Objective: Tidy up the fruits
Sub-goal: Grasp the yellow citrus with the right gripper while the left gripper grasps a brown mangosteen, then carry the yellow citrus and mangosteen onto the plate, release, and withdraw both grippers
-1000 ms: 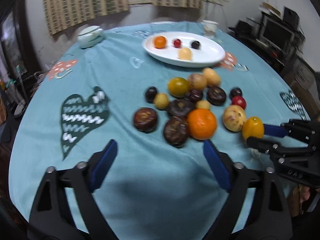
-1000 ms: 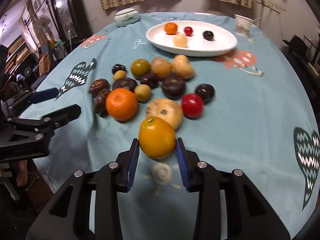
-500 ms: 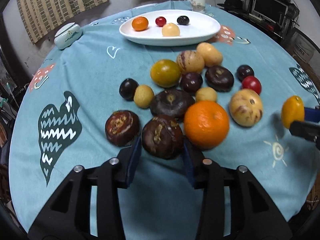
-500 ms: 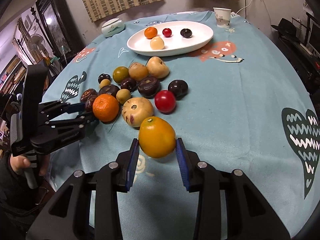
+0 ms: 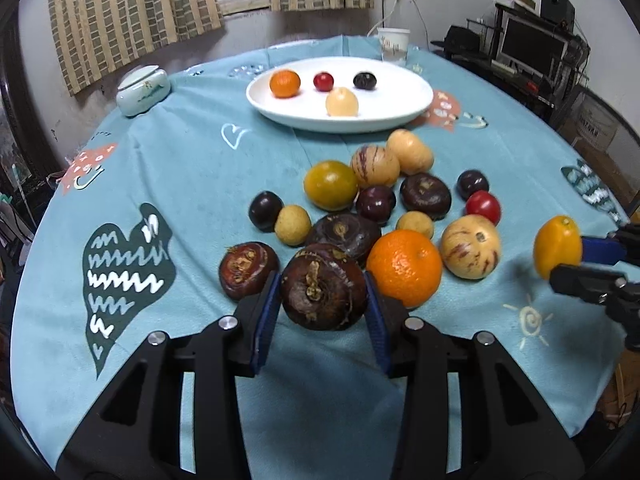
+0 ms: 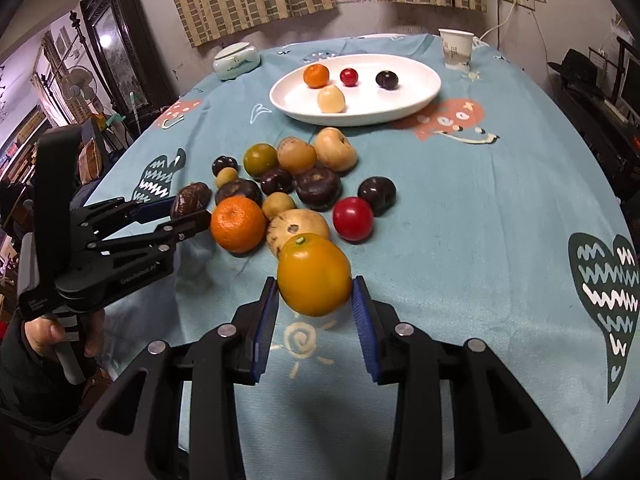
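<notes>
Your left gripper [image 5: 322, 304] has just closed its jaws onto a dark brown water chestnut [image 5: 323, 286] at the pile's near edge; your right gripper [image 6: 314, 302] clamps a yellow-orange citrus [image 6: 314, 276] aloft; next, carry both to the white plate [image 5: 400, 114], clearing the orange [image 5: 404, 266].

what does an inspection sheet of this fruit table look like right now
surface: round table under a teal cloth.
job's things: white plate holding four small fruits; loose fruit pile nearer.
clutter: paper cup, lidded ceramic jar.
grippers: left gripper has just closed on a dark brown fruit; right gripper shut on a yellow-orange fruit.
cables: wall cord behind the cup.
surroundings: curtains, window, monitor.
</notes>
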A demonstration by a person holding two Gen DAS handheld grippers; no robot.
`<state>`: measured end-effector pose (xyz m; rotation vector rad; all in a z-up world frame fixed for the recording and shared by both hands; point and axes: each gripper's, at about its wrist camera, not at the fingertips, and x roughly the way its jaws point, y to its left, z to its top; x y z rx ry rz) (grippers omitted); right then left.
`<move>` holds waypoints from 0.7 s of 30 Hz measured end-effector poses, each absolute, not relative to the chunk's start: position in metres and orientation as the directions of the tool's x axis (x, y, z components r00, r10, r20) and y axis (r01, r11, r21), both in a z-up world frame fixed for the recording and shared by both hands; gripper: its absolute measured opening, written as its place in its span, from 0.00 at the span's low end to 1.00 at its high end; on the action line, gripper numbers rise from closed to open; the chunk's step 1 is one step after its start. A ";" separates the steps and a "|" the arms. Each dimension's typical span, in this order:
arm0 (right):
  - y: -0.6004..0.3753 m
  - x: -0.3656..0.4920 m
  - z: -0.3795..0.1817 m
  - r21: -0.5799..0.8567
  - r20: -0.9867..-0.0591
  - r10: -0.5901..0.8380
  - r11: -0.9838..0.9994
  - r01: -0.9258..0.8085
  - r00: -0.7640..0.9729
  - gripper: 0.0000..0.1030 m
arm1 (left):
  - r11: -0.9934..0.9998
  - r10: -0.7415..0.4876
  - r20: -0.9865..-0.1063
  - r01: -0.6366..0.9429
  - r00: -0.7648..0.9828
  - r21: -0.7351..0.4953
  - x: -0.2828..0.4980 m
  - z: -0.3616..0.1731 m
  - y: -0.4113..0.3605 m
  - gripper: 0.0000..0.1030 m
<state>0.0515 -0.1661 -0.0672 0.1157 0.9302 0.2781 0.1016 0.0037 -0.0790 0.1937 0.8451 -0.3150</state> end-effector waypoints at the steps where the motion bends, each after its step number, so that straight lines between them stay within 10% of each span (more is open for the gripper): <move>1: -0.165 0.051 -0.066 0.217 -0.772 0.285 0.958 -0.187 0.568 0.37 | 0.938 -0.211 -0.753 0.346 0.623 0.023 0.099 -0.074 0.007 0.40; 21: -0.170 0.083 -0.031 0.189 -0.734 0.267 0.963 -0.190 0.624 0.37 | 0.938 -0.243 -0.702 0.347 0.669 0.006 0.115 -0.010 0.001 0.40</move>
